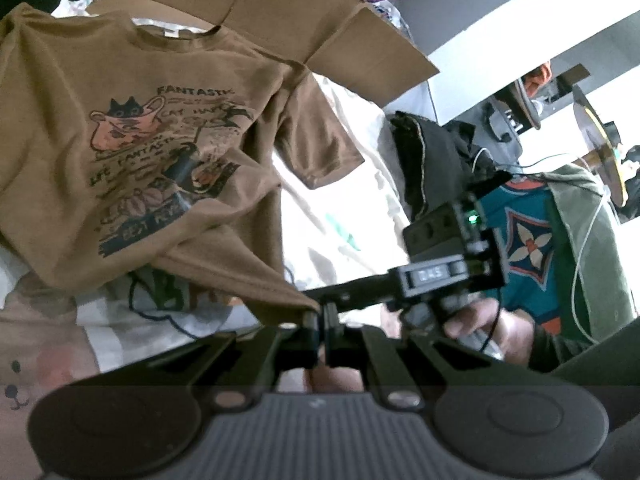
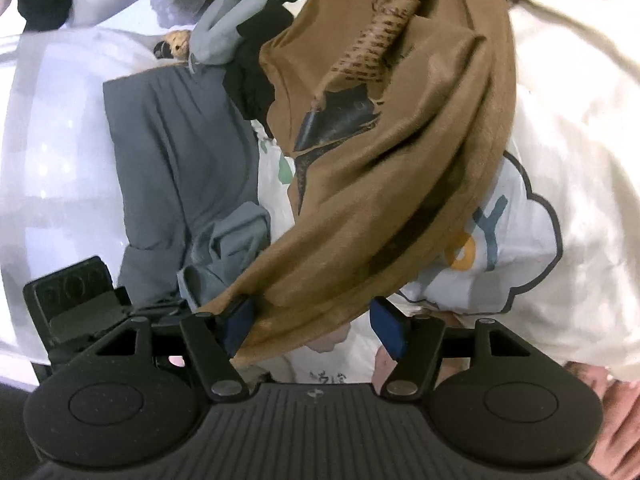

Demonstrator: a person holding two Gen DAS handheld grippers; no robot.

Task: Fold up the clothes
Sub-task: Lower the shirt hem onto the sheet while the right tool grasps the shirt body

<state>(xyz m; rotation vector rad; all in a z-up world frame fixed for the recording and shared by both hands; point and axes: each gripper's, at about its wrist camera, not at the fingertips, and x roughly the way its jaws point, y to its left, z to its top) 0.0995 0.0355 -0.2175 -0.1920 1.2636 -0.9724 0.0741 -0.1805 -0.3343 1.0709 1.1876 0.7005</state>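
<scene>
The brown cotton cat-print T-shirt (image 1: 132, 128) lies at ten o'clock, hem pinched by the left gripper (image 1: 320, 320). The right gripper (image 2: 316, 328) is spread, fabric apparently loose between; the hem may slump and crease.

So the left gripper (image 1: 320, 322) is pinched tight on the hem corner of the brown cat-print t-shirt (image 1: 160, 140), which is spread out front-up over a pale printed cloth (image 1: 340, 216). The right gripper (image 1: 436, 272) sits just beside it in a hand (image 1: 484, 324). A cardboard box (image 1: 320, 16) is behind, and a dark pile (image 1: 432, 160), probably clothes, to the right.
</scene>
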